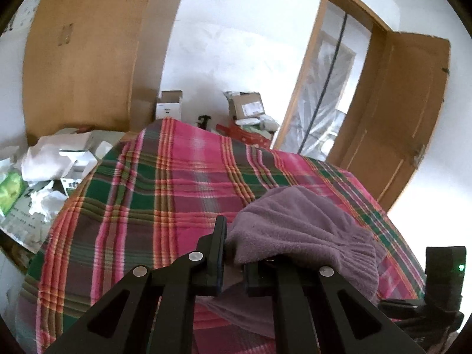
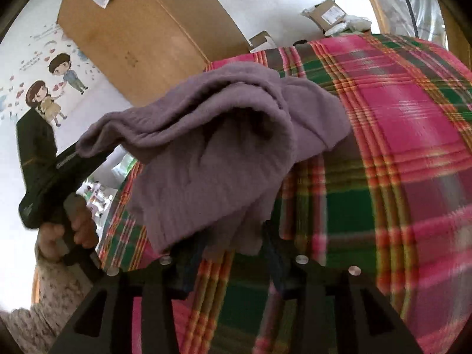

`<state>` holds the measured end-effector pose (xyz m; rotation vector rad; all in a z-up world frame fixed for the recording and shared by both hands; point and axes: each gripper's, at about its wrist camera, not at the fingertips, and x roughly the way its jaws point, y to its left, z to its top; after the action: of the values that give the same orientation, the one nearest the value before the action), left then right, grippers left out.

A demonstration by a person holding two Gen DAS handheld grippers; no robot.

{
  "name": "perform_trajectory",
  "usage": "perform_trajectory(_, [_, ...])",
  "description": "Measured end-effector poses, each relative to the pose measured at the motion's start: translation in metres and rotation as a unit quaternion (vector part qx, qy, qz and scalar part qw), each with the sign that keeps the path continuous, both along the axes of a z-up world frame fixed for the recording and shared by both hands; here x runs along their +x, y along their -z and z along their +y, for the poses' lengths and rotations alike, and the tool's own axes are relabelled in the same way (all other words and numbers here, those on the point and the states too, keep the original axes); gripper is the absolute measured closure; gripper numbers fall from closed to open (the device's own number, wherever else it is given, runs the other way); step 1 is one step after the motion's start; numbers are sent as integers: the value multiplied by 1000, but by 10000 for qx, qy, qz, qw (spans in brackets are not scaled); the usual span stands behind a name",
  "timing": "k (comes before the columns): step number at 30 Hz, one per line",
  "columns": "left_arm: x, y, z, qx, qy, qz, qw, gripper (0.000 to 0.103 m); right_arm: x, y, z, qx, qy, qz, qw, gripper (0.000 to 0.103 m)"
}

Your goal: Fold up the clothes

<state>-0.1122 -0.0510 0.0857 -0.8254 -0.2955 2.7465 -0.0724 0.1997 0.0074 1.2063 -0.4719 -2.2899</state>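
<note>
Purple garment (image 2: 206, 159) bunched, long axis L gripper (image 2: 77, 155)-to-R gripper (image 2: 233, 253)

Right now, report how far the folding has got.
Early stage. Done: nothing shows a finished fold. In hand: the purple garment is lifted off the plaid bedspread, bunched and draped over the left gripper and the right gripper; whether either jaw pinches it is hidden. Left: spreading it flat and every fold.

Both wrist views look close along their fingers, sharing the plaid bedspread (image 1: 165, 183).
</note>
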Motion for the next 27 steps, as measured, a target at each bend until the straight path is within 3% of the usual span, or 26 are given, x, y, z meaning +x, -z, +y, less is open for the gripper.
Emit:
perform_trajectory(5, [-3, 1, -13, 71, -184, -28, 9998, 94, -19, 3, -19, 223, -102, 7, 9997, 54])
perform_trajectory(7, [-2, 2, -16, 58, -223, -40, 9997, 94, -21, 2, -23, 189, -171, 64, 9997, 59])
perform_trajectory(9, [-2, 1, -18, 60, -253, -33, 9997, 94, -21, 0, -23, 204, -174, 112, 9996, 73])
perform_trajectory(12, [-1, 0, -22, 63, -297, -21, 9995, 94, -18, -5, -21, 280, -138, 287, 9991, 81])
perform_trajectory(21, [14, -14, -28, 264, -353, 85, 9990, 94, 11, -46, 10, 416, 449, 968, 9934, 86])
perform_trajectory(27, [26, -23, -17, 289, -186, 214, 9992, 94, 20, -81, 39, 458, 955, 1470, 9835, 87])
